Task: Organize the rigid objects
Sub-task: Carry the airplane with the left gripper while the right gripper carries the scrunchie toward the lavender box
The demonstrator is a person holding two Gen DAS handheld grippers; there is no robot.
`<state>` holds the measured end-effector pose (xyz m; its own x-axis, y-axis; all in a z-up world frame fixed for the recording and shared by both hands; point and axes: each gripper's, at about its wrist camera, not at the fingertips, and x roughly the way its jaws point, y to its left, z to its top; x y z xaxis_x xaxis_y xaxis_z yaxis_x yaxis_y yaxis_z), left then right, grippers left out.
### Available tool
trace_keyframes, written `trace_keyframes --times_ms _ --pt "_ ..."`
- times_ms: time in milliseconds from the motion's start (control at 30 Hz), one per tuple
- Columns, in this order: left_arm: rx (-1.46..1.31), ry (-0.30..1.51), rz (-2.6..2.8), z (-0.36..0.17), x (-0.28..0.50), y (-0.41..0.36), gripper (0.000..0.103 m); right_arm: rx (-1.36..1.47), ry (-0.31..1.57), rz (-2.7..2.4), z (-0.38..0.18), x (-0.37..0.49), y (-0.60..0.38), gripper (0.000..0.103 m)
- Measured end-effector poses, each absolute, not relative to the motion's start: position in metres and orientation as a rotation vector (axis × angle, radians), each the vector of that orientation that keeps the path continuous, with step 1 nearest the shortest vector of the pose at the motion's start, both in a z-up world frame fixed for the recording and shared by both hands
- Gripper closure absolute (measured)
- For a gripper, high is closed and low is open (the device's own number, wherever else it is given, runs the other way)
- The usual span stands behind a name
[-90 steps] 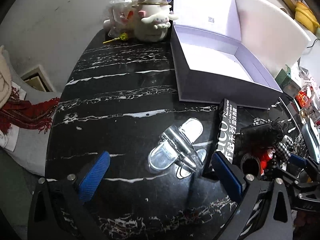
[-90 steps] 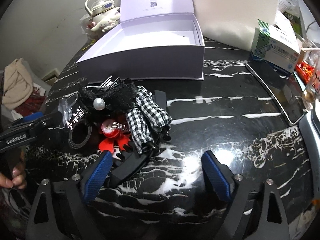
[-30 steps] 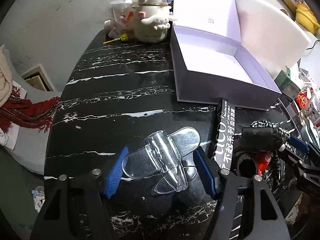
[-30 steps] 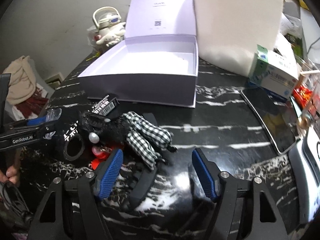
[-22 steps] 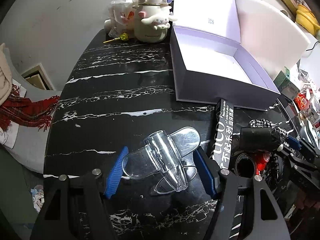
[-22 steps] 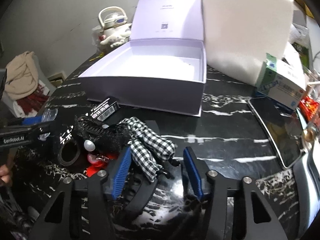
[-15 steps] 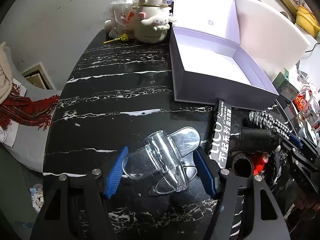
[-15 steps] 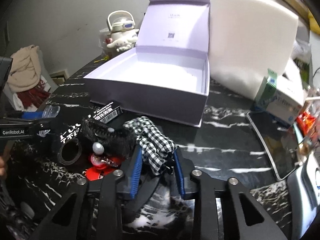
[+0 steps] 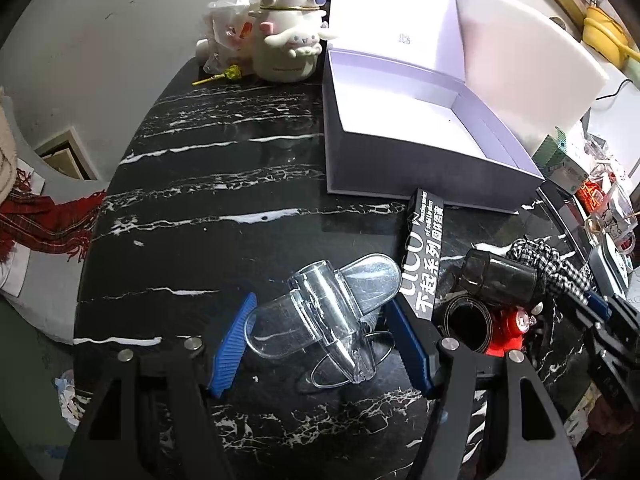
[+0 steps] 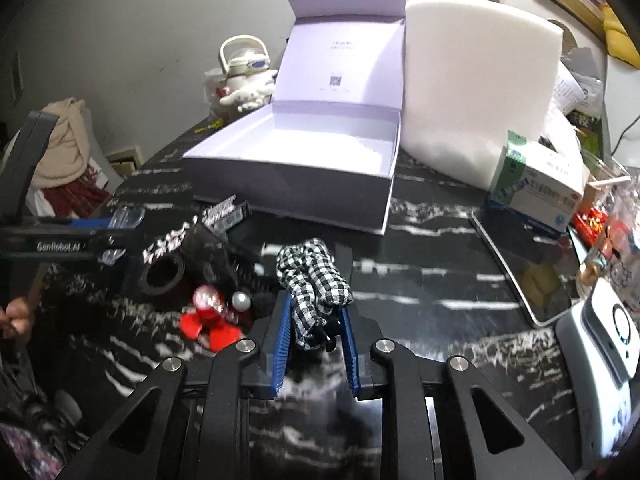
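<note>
Black marble tabletop (image 9: 208, 200). Left gripper (image 9: 320, 332) grips a clear plastic clip (image 9: 324, 312) between its blue pads, held just above the surface. Right gripper (image 10: 316, 332) jaws have just been closing and now clamp a black-and-white checked hair clip (image 10: 316, 276), beside a red clip (image 10: 208, 320). Open lilac box (image 10: 304, 152) stands behind, empty.

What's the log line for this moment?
left gripper: shut on clear clip | right gripper: shut on checkered bow | box: open
</note>
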<state>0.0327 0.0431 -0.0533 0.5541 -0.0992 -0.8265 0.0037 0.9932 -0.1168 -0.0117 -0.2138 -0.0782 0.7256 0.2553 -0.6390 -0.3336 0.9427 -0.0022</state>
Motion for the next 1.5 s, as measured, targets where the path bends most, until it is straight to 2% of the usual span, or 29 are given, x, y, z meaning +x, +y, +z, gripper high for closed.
trace_keyframes --times_ms 67,133,367,400,467,633,1500 --pt "-0.108 0.989 -0.062 -0.055 0.033 0.043 0.036 -0.123 0.698 0.32 -0.082 -0.008 -0.212 0.067" --pt "-0.108 0.99 -0.059 -0.055 0.033 0.043 0.036 -0.124 0.683 0.312 -0.081 -0.005 -0.21 0.06" --pt "-0.122 0.991 -0.054 -0.055 0.034 0.046 0.036 -0.173 0.662 0.31 -0.08 0.014 -0.204 0.057" --pt "-0.12 0.991 -0.054 -0.055 0.034 0.046 0.036 -0.172 0.665 0.316 -0.081 0.016 -0.204 0.058" --pt "-0.115 0.986 -0.052 -0.054 0.033 0.044 0.036 -0.167 0.671 0.334 -0.083 0.018 -0.204 0.075" --pt "-0.106 0.979 -0.064 -0.051 0.032 0.041 0.036 -0.162 0.646 0.35 -0.081 0.013 -0.204 0.083" --pt "-0.041 0.827 -0.092 0.002 -0.012 0.006 0.036 -0.124 0.507 0.403 -0.047 -0.048 -0.215 0.084"
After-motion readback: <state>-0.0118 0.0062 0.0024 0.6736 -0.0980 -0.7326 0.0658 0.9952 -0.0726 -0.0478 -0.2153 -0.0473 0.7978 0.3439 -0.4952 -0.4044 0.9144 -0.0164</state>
